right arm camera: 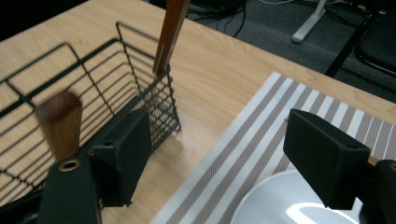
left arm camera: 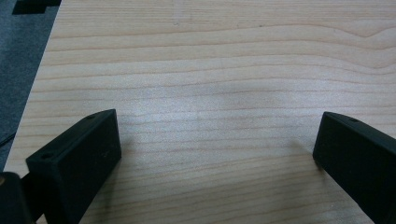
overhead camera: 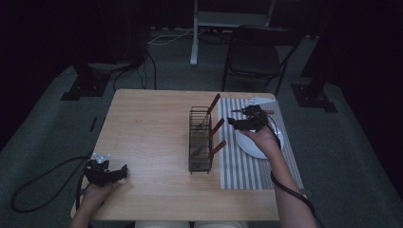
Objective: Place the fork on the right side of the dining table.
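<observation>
A black wire basket [overhead camera: 200,140] stands in the middle of the wooden table [overhead camera: 147,137]; three wooden-handled utensils lean out of it toward the right, the far one [overhead camera: 213,105], the middle one [overhead camera: 216,127] and the near one [overhead camera: 218,148]. My right gripper [overhead camera: 233,117] hovers over the white plate [overhead camera: 252,145] on the striped placemat [overhead camera: 237,166], just right of the basket, jaws open and empty. The basket [right arm camera: 93,102] and a wooden handle [right arm camera: 170,32] lie just beyond its left jaw. My left gripper [overhead camera: 124,172] rests near the table's front left corner, open over bare wood [left arm camera: 219,107].
A folding chair [overhead camera: 256,52] and a white stand leg [overhead camera: 194,33] are on the floor beyond the table. Cables trail on the floor at the left. A wide stretch of bare wood lies between the left gripper and the basket.
</observation>
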### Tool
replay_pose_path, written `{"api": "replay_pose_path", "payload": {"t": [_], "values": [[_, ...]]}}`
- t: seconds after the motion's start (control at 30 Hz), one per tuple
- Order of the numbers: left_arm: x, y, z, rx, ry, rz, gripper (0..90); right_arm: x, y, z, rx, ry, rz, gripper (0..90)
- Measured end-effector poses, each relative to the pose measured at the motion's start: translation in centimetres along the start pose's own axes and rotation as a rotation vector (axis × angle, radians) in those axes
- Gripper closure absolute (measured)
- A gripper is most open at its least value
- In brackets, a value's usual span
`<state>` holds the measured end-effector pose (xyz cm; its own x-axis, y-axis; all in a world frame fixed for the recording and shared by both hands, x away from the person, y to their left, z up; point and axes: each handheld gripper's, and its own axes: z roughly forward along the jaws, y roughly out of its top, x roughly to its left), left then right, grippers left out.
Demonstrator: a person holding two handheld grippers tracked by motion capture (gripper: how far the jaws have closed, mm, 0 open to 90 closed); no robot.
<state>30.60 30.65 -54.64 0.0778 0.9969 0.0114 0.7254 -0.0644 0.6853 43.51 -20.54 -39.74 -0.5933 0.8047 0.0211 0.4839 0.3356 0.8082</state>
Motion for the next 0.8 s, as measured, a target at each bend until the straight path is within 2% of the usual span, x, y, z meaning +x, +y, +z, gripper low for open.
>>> {"api": "replay_pose_path", "payload": {"t": [0.1,0.33,0.57,0.8], "values": [[0.0,0.0,0.0,0.000,0.000,0.000,1.3,-0.2,0.7,0.5,0.000,-0.009,0.004,23.2],[0.0,0.0,0.0,0.000,0.000,0.000,1.3,-0.4,2.3,1.0,-0.022,0.003,0.023,25.0],[0.0,0.0,0.0,0.000,0.000,0.000,1.3,0.0,3.9,1.7,-0.030,0.024,0.010,25.1],[0.0,0.0,0.0,0.000,0.000,0.000,1.2,0.5,4.5,2.9,-0.034,0.047,0.023,26.9]]}}
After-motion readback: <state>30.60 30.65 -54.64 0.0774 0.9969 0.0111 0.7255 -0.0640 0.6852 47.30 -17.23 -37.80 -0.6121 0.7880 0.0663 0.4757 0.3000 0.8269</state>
